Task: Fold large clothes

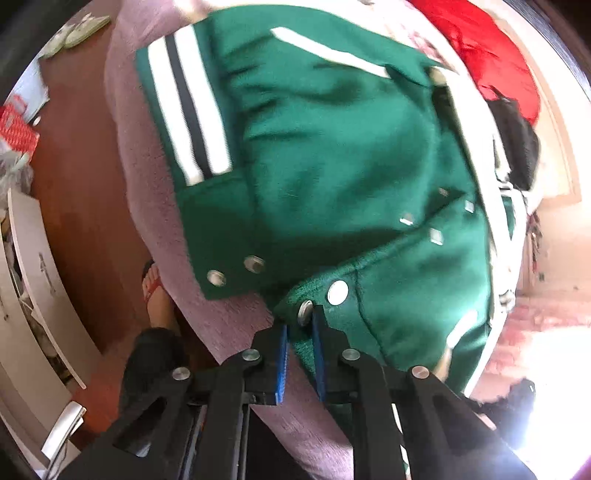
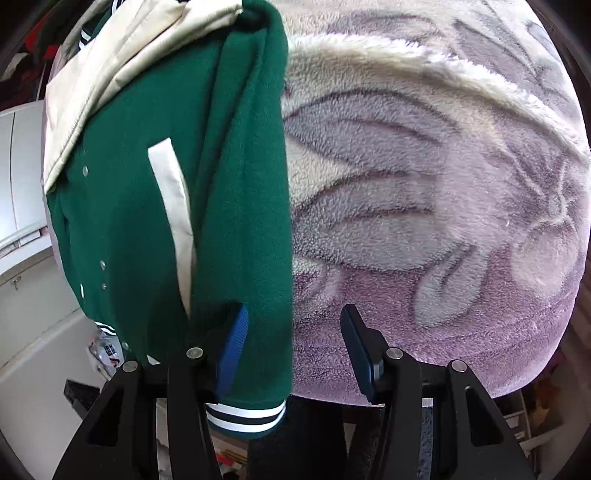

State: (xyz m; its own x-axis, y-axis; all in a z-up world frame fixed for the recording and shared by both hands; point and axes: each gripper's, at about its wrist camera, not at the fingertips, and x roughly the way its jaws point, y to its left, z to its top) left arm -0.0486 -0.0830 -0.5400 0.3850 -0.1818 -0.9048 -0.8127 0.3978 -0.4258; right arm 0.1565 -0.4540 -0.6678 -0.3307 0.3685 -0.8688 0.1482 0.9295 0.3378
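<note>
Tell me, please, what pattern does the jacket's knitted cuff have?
White and dark stripes on the green fleece jacket's ribbed cuff, clearest in the right wrist view.

We are in a home, most likely a bedroom. We see a bed covered by a plush lilac blanket (image 2: 424, 206) with a large flower pattern, and clothes piled at its far side: a red garment (image 1: 476, 48) and a black one (image 1: 517, 147). Beside the bed runs a reddish-brown floor (image 1: 81, 192), where a person's foot in a red flip-flop (image 1: 153, 291) stands. White cabinets (image 2: 22, 206) line the wall, and slippers (image 1: 79, 31) lie on the floor.
</note>
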